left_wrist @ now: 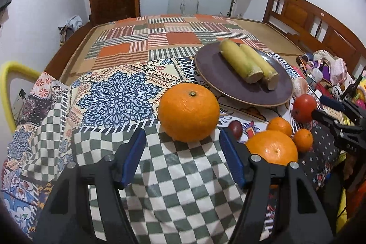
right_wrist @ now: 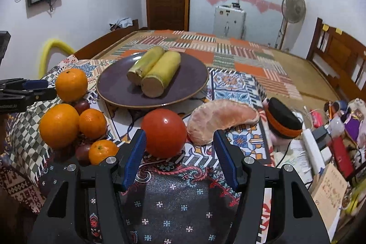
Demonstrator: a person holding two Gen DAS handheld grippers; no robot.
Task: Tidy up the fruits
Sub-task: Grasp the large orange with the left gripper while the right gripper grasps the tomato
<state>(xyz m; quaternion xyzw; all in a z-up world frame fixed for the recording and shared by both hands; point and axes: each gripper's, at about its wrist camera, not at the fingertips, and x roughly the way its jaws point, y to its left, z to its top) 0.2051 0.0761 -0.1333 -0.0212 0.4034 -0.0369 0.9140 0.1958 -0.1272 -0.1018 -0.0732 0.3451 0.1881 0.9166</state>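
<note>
Fruit lies loose around the purple plate [right_wrist: 196, 81], on which two sugarcane pieces [right_wrist: 157, 72] are already set. Nearest the plate's front rim, the tomato [right_wrist: 165, 133] is framed dead ahead of the right gripper [right_wrist: 179, 151], whose jaws are spread and empty. The large orange [left_wrist: 188, 112] is likewise centred before the spread left gripper [left_wrist: 183, 152] (left of the plate). Either could be taken first.

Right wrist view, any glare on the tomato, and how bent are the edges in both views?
Right wrist view: a small white highlight sits on the tomato; dark corners, bed frame curved. Left wrist view: same fisheye bending, sharp large orange, no strong glare.
</note>
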